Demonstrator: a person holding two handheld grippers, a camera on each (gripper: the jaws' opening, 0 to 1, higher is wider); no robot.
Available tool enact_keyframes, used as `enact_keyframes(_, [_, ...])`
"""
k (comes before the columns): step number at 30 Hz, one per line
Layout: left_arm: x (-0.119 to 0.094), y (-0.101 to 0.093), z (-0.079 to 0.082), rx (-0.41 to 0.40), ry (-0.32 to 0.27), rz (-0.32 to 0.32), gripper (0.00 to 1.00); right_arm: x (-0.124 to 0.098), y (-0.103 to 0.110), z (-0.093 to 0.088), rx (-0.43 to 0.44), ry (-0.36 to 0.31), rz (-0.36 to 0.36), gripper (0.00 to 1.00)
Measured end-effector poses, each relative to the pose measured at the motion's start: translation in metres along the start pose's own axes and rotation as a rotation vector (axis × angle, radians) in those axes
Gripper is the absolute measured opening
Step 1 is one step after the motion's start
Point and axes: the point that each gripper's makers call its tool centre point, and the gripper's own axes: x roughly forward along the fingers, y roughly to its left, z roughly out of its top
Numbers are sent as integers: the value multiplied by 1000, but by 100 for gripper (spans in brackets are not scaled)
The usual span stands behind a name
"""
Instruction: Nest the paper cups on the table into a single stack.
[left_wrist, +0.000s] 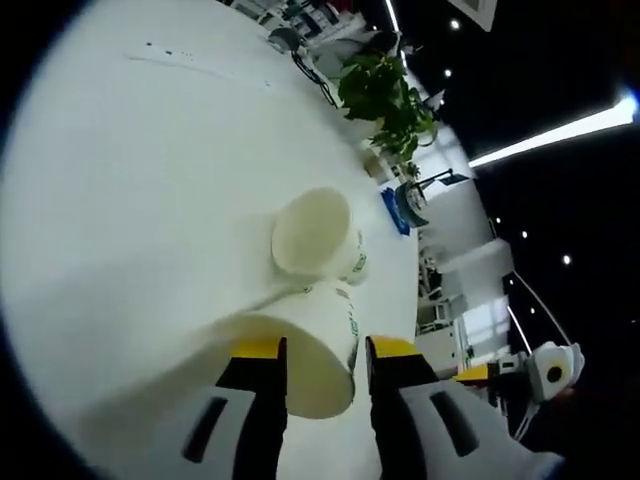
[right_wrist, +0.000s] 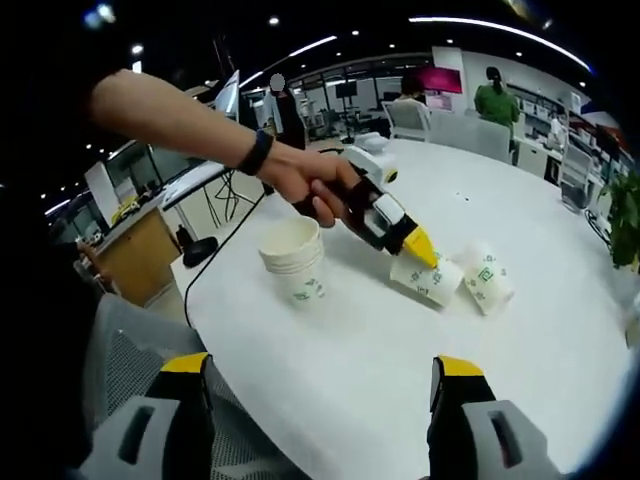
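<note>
Two white paper cups with green print lie on their sides on the round white table (right_wrist: 520, 380). My left gripper (left_wrist: 325, 355), held by a person's hand (right_wrist: 305, 180), has its yellow-tipped jaws against the nearer lying cup (left_wrist: 310, 355), which also shows under the yellow tip (right_wrist: 430, 280). Just past it lies the second cup (left_wrist: 315, 235), on the right (right_wrist: 487, 278). An upright stack of nested cups (right_wrist: 295, 255) stands near the table's edge. My right gripper (right_wrist: 320, 375) hovers open in front of the table with nothing between its fingers.
A black cable (right_wrist: 225, 245) runs off the table edge beside the stack. A grey mesh chair (right_wrist: 130, 340) sits below my right gripper. A potted plant (left_wrist: 385, 95) and a blue object (left_wrist: 395, 210) stand at the table's far rim. People sit at desks behind (right_wrist: 495, 100).
</note>
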Motion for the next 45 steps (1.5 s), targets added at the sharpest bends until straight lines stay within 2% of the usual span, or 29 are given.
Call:
enact_keyframes(3, [3,0,1,-15,-6,-16,29,2,-1,0,3,3,3,91])
enact_keyframes(6, [5,-6,4,-64,-30,-66,29,3,-1,-2,-1,12,3,91])
enact_keyframes(10, [9,-2,3,-68,-29,-63,26,6,-1,-5,5,14,7,91])
enact_keyframes(16, [13,-7,3,-107,-49,-93,23,7,-2,-5,9,13,4,91])
enact_keyframes(23, [12,-14,6,-115,-71,-116,13,7,-4,0,8,4,-3,92])
enact_keyframes(28, [10,-23,14,-126,-111,-148,0,7,-1,3,3,-1,0,92])
enact_keyframes(30, [10,-21,15,-112,-116,-130,0,7,0,5,0,-5,1,92])
enact_keyframes(31, [10,-24,15,-121,-113,-143,0,6,0,5,0,-5,1,92])
enact_keyframes(37, [6,-22,10,-113,-109,-125,0,4,-3,5,-3,-11,-6,92])
enact_keyframes(45, [-14,-20,10,-107,-120,-99,0,3,-2,6,-13,-15,-8,92])
